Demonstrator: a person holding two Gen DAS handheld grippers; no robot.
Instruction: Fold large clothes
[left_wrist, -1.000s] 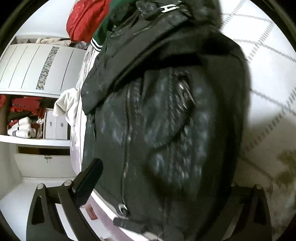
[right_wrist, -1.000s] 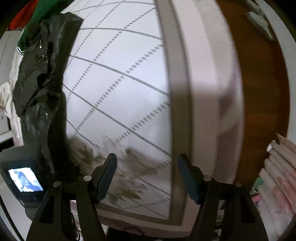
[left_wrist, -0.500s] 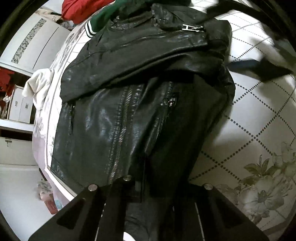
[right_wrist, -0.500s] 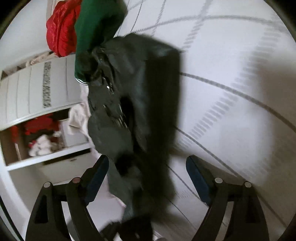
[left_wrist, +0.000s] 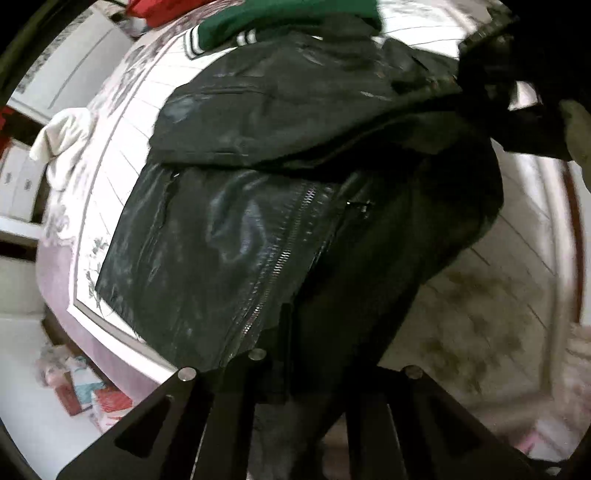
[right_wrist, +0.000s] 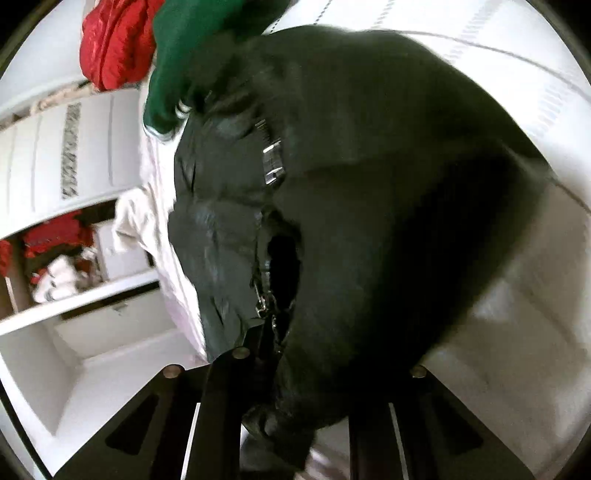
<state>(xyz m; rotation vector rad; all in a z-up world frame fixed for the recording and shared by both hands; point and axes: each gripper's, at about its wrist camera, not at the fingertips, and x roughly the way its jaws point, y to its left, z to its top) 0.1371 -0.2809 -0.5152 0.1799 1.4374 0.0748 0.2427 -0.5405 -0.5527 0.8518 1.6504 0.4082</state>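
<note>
A black leather jacket (left_wrist: 229, 236) with a silver zipper lies on a white patterned bedspread (left_wrist: 122, 122). My left gripper (left_wrist: 295, 373) is shut on the jacket's lower edge, beside the zipper. The jacket also fills the right wrist view (right_wrist: 369, 184), bunched and lifted. My right gripper (right_wrist: 310, 373) is shut on a fold of the jacket near its collar buckle (right_wrist: 271, 162). The right gripper and hand show dark at the upper right of the left wrist view (left_wrist: 524, 92).
A green garment (left_wrist: 280, 14) and a red one (right_wrist: 114, 44) lie at the far end of the bed. A white cloth (left_wrist: 62, 136) hangs at the bed's left edge. Wardrobe shelves (right_wrist: 66, 258) stand left. Packages (left_wrist: 85, 387) lie on the floor.
Both grippers have closed on the jacket; they were open a second ago. The right gripper swung from the bare bedspread over to the jacket and lifted a fold.
</note>
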